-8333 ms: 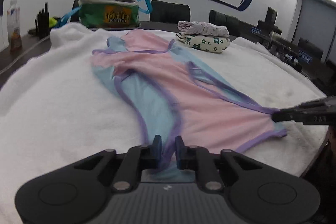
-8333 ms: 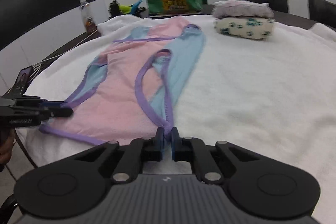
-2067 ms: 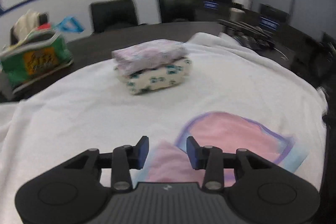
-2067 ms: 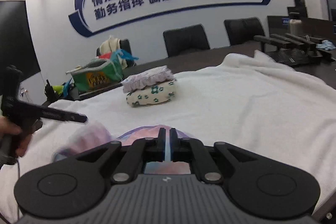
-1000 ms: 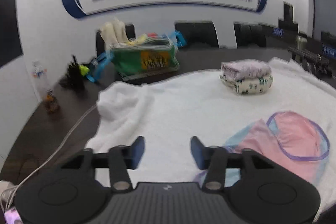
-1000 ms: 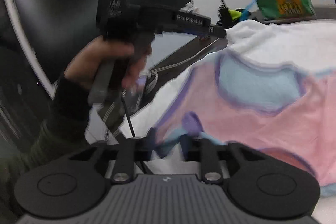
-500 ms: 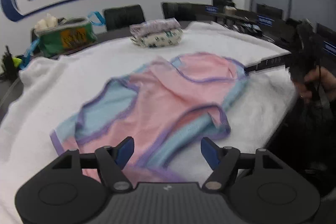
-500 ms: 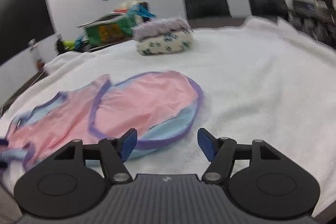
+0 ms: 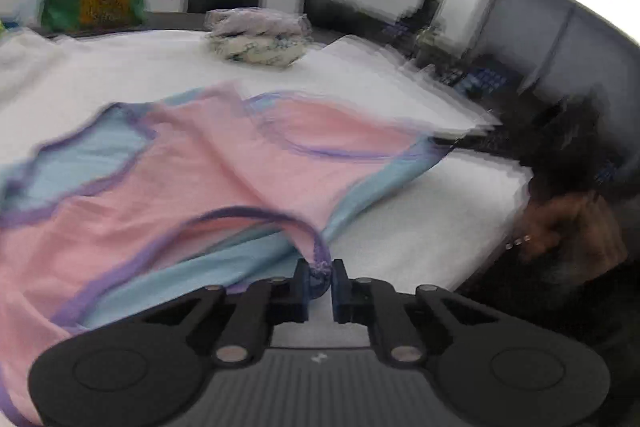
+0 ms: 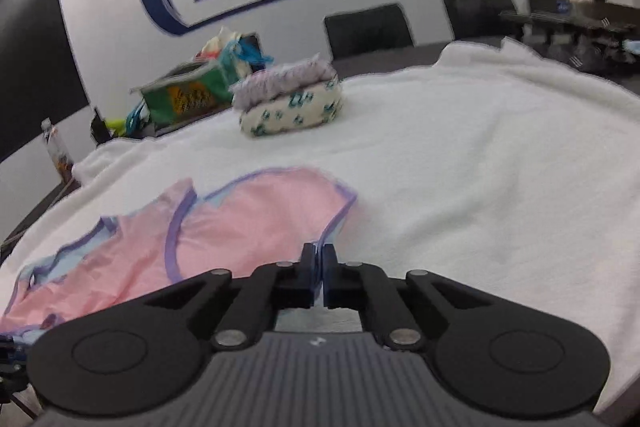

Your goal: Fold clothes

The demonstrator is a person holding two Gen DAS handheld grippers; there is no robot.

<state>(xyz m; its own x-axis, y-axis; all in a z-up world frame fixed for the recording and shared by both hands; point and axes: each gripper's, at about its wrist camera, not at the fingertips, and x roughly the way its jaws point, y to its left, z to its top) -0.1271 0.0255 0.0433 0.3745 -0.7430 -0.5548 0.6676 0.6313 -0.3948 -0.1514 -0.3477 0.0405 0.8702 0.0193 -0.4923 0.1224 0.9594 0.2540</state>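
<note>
A pink garment (image 9: 208, 167) with light-blue panels and purple trim lies spread on the white towel (image 9: 400, 219). My left gripper (image 9: 320, 275) is at its near edge, jaws closing with a bunched purple hem pinched between the pads. In the right wrist view the same garment (image 10: 256, 219) lies ahead and to the left. My right gripper (image 10: 319, 255) is closing tight on its thin light-blue edge. From the left wrist view the right gripper (image 9: 472, 141) shows at the garment's far corner, held by a person's hand (image 9: 560, 223).
A stack of two folded clothes (image 10: 292, 103) sits farther back on the towel (image 10: 480, 167). A green bag (image 10: 188, 91) and a bottle (image 10: 54, 143) stand on the dark table behind. Black chairs (image 10: 368, 31) line the wall. The towel's front edge drops off at the right.
Both grippers stood wide open half a second ago; now each has closed on an edge of the garment. Both cameras sit lower and closer to the cloth.
</note>
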